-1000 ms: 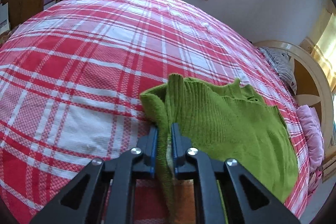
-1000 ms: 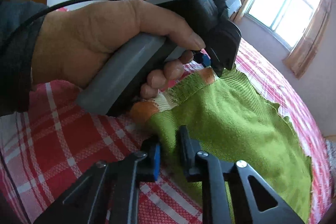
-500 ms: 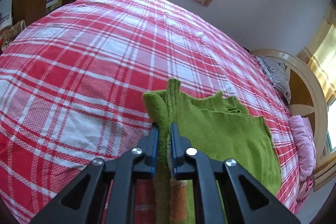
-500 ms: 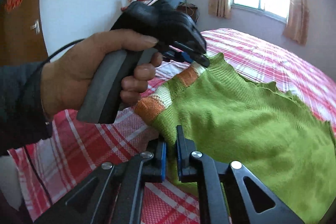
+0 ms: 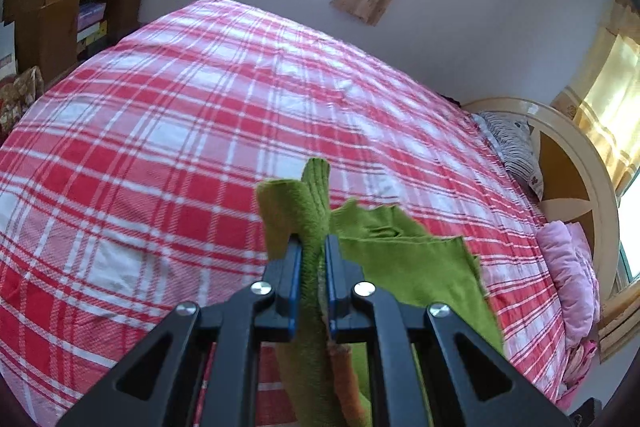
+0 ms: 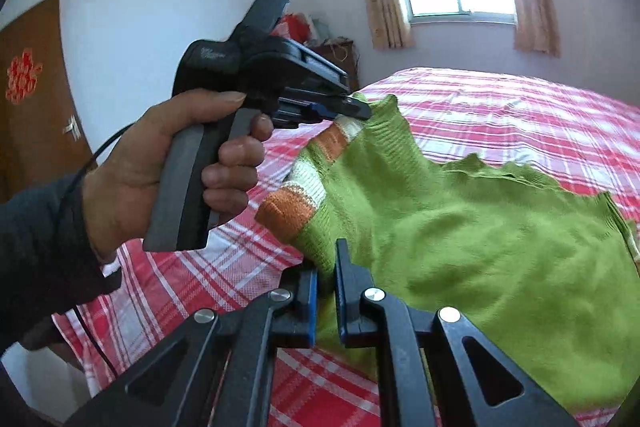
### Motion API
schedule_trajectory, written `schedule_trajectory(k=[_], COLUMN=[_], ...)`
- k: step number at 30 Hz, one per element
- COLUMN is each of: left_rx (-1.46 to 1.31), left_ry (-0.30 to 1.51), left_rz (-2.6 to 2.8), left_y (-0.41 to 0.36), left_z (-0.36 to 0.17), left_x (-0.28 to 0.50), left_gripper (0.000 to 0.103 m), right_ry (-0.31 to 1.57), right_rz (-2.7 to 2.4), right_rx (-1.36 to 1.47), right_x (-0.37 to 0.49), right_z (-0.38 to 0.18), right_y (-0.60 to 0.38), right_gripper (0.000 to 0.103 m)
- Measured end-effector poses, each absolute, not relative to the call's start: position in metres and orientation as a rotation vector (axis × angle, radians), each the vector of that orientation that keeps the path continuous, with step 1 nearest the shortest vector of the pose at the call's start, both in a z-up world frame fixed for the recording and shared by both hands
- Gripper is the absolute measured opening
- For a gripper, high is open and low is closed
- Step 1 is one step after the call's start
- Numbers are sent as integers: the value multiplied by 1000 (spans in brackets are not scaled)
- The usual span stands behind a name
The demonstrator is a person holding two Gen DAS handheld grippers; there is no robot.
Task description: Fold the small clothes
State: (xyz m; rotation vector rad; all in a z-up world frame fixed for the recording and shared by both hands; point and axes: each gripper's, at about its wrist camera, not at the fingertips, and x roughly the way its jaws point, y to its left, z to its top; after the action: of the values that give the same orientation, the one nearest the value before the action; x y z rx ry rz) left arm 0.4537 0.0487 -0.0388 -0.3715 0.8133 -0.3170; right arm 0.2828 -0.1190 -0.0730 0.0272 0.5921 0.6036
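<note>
The green sweater is hanging lifted above the red plaid bedspread, its orange-and-white striped hem stretched between both tools — the left gripper is pinching one bunched corner between its closed fingers, while the right gripper is clamping the neighbouring hem corner.

right tool clamps green sweater | left tool pinches sleeve
</note>
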Motion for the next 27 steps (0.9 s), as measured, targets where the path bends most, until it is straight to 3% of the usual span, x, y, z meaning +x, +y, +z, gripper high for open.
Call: schedule_trajectory(k=[27], left_rx=[-246], left_ry=[803], left_rz=[-531], left_y=[-116], left_z=[-14], left_x=[464], left_gripper=[10], right_ry=[544], right_rz=[503], right_rx=[389], right_x=[252], right_z=[-63], right_y=[-263], right_gripper=[6])
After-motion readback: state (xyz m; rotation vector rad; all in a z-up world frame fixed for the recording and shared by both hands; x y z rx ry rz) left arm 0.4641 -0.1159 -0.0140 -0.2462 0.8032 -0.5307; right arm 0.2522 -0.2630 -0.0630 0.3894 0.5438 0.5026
